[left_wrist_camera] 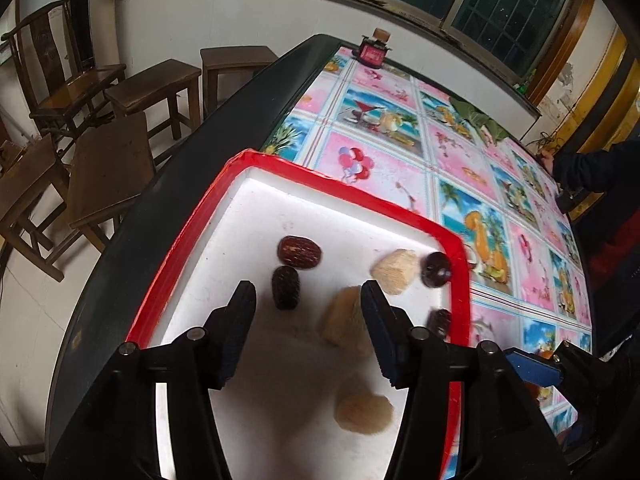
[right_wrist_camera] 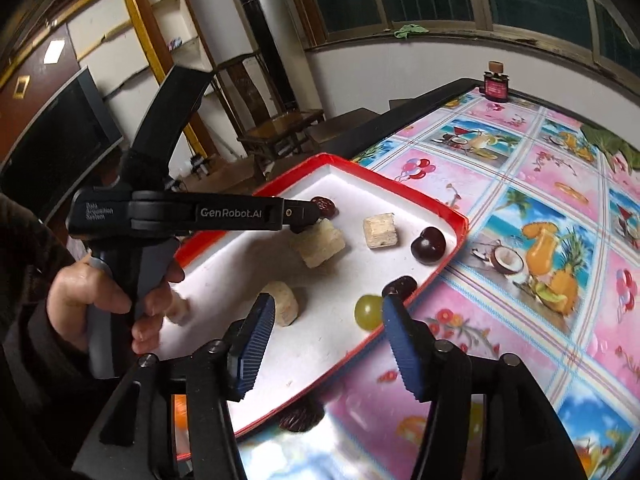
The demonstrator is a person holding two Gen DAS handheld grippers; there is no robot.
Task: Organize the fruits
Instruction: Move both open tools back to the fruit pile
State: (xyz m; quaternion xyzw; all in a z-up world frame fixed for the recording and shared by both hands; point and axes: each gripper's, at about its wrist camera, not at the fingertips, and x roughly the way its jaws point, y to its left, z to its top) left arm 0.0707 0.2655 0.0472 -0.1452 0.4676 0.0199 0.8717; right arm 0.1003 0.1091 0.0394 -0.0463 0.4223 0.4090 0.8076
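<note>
1. The fruits are small pieces in three kinds: wrinkled dark red dates [left_wrist_camera: 298, 251], pale yellow fibrous chunks [right_wrist_camera: 379, 231], and one green grape [right_wrist_camera: 369, 311].
2. All lie in a shallow white tray with a red rim [left_wrist_camera: 404, 210], set at the table's near edge on a bright picture-print tablecloth [right_wrist_camera: 532, 184].
3. Left wrist view count: four dark fruits and three pale chunks; the right wrist view adds the grape at the tray's 5 o'clock edge, beside a dark fruit [right_wrist_camera: 400, 286].
4. One more dark fruit [right_wrist_camera: 301, 417] lies off the tray, just past its near rim, blurred.
5. Left gripper [left_wrist_camera: 308, 292] hangs over the tray, jaws apart, holding nothing; a chunk [left_wrist_camera: 347, 320] sits at its 3 o'clock finger.
6. Right gripper [right_wrist_camera: 329, 312] jaws also apart and empty.
</note>
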